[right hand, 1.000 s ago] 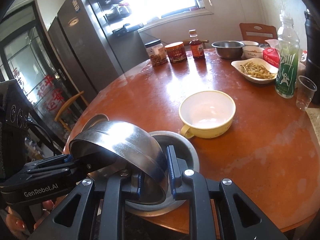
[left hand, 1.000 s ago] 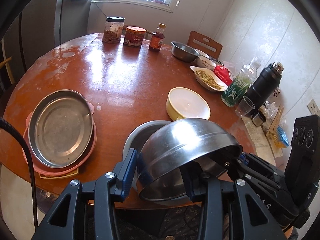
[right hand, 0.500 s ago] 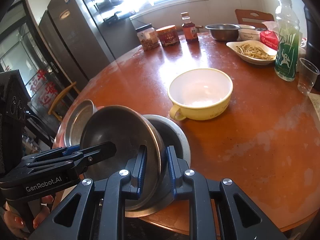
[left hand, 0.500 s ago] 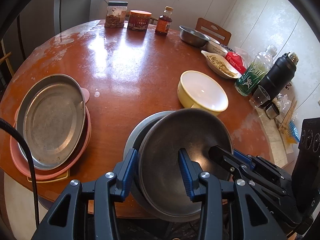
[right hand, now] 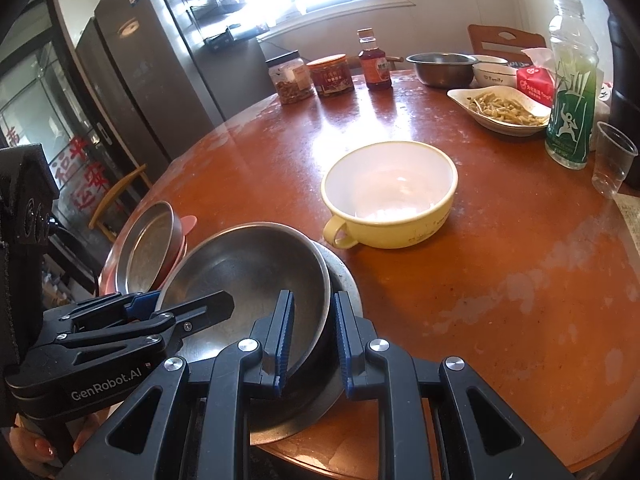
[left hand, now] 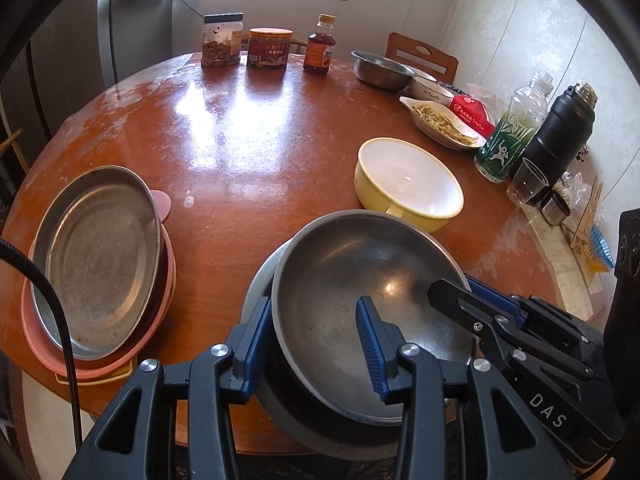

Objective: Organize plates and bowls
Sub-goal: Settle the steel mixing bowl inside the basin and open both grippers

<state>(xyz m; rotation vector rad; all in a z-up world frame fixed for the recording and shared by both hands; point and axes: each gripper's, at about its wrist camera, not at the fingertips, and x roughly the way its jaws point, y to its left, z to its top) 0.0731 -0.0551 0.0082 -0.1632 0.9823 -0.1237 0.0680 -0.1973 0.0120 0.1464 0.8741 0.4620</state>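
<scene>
Left wrist view: we see the steel bowl (left hand: pixel 360 280) nested in the grey bowl (left hand: pixel 260 292).
Left gripper (left hand: pixel 316 344): we straddle its rim, whether pressing we cannot tell.
Right gripper (right hand: pixel 310 340): we pinch the rim.

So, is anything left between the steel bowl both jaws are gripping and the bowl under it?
Nothing visible. The steel bowl already sits nested in the lower bowl, with the yellow bowl apart behind them.

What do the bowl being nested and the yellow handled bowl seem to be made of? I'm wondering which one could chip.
Nested bowl: looks like stainless steel with a dull brushed finish; grey metal sheen, a small glint, thin rim.
Yellow handled bowl: yellow outside, glossy white inside, thick rim with a moulded handle; probably ceramic or enamel, possibly plastic. If ceramic or enamel, it would be the likelier to chip.
</scene>
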